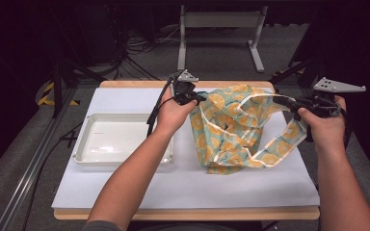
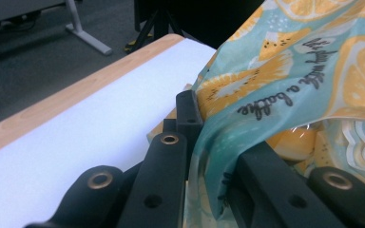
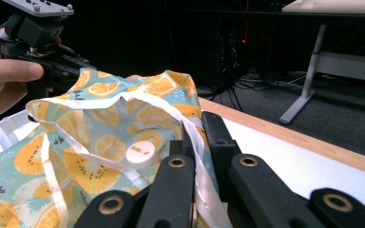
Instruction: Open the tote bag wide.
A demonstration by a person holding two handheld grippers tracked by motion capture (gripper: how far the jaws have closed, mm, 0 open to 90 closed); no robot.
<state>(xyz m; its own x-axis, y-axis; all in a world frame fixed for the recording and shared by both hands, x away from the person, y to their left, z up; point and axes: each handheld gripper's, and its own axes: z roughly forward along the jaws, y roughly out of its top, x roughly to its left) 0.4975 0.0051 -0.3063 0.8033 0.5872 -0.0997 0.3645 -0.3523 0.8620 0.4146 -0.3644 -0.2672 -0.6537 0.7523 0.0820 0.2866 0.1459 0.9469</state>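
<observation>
Both tongs are clenched on the lemon-print bag [image 1: 236, 127]: the left gripper [image 1: 198, 97] pinches its fabric edge at the side nearer the white tray [image 1: 89, 149], and the right gripper [image 1: 280, 101] pinches its white-trimmed rim on the side away from the tray. Held up between them, the bag hangs with its bottom resting on the white table mat [image 1: 183, 185], just beside the tray.

white-topped table [image 1: 125, 187], tray [image 1: 84, 149], cloth [image 1: 226, 139]
</observation>
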